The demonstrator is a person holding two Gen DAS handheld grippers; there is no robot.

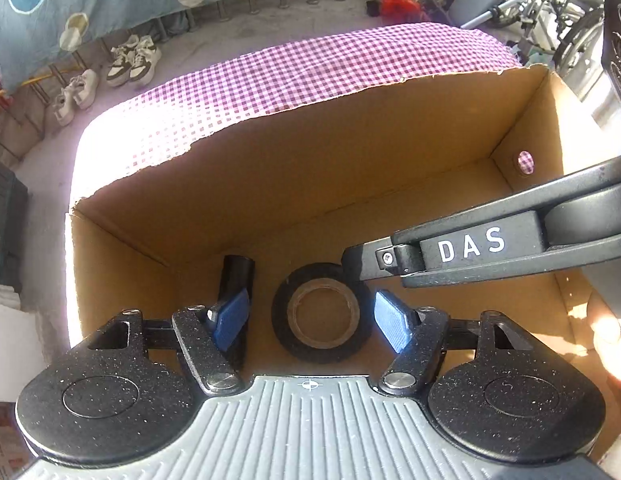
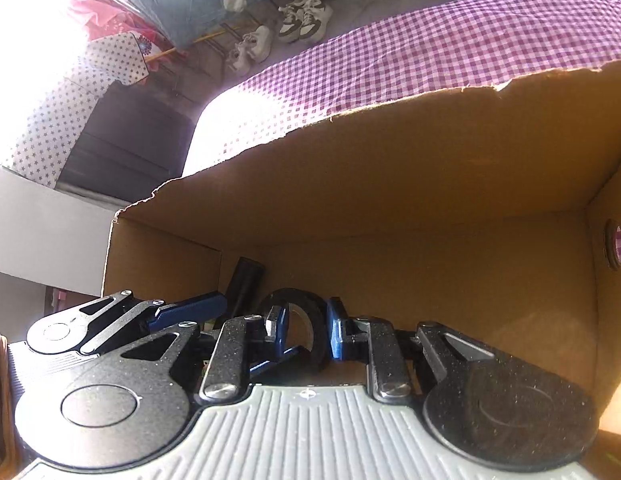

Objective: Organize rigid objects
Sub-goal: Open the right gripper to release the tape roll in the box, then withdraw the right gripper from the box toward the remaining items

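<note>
Left tongs [image 1: 310, 320] are standing open, straddling the flat-lying tape roll [image 1: 321, 312] lower centre; right tongs [image 2: 306, 330] are narrowly parted, apparently pinching its rim.

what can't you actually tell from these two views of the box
1. Right wrist view: whether the right tongs actually press on the tape roll's wall. Their own pads cover the contact.
2. Both views: the black tube's lower end, hidden behind the left tongs.
3. Both views: the near floor of the cardboard box, covered by the tongs' bodies.
</note>
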